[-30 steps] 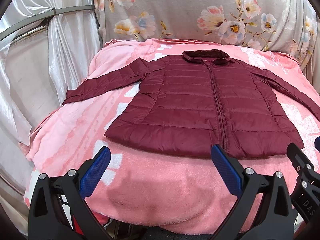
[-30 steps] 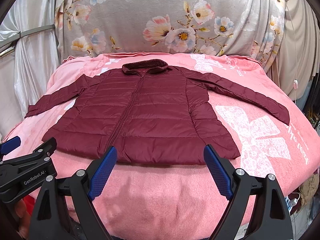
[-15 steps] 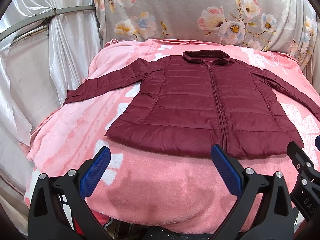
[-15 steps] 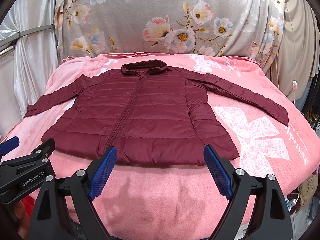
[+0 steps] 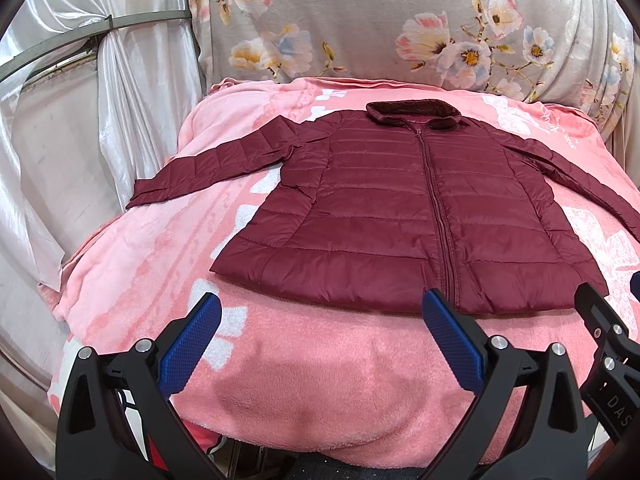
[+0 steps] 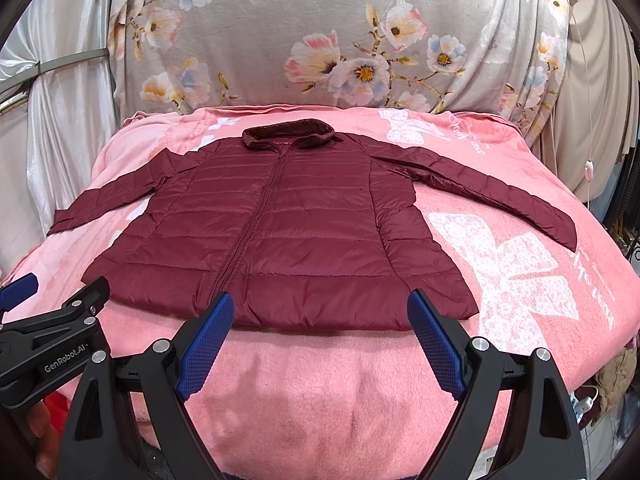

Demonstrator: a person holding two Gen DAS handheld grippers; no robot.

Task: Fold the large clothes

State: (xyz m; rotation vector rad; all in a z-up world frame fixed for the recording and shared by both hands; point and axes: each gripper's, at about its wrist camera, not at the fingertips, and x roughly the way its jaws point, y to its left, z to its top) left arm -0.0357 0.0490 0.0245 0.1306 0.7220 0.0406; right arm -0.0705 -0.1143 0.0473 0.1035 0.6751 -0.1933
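Observation:
A maroon quilted jacket (image 5: pixel 400 208) lies flat, front up and zipped, on a pink blanket (image 5: pixel 320 380), collar at the far end and both sleeves spread out to the sides. It also shows in the right wrist view (image 6: pixel 288 236). My left gripper (image 5: pixel 320 316) is open and empty, just short of the jacket's near hem. My right gripper (image 6: pixel 320 316) is open and empty, also just short of the hem. Each gripper shows at the edge of the other's view.
The pink blanket (image 6: pixel 520 280) covers a raised surface with white bow prints. A grey floral cloth (image 6: pixel 340 40) hangs behind. White satin drapes (image 5: pixel 60 120) stand at the left. A cord with a switch (image 6: pixel 588 170) hangs at the right.
Both views have shifted very slightly; the jacket sits a touch higher in frame. The jacket itself has not moved and both grippers stay open.

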